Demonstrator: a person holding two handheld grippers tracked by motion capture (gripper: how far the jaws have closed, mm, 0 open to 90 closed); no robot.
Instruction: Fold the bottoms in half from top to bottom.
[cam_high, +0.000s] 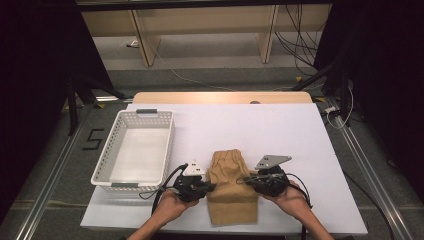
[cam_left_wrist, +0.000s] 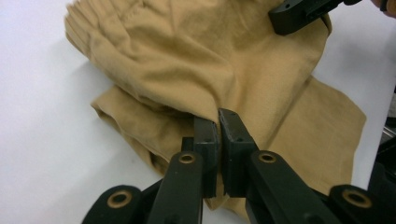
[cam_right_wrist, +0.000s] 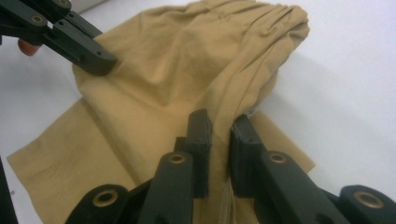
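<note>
The tan shorts (cam_high: 232, 187) lie on the worktop (cam_high: 280, 130) beside the basket (cam_high: 134, 150). Each hand-held gripper, left (cam_high: 206, 187) and right (cam_high: 246, 180), is clamped on a side edge. Lift both evenly, keeping the fold taut and aligned.

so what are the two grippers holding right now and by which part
Both hold the tan folded cloth garment: the left gripper pinches a fold on its left edge, and the right gripper pinches a ridge of fabric on its right edge.
</note>
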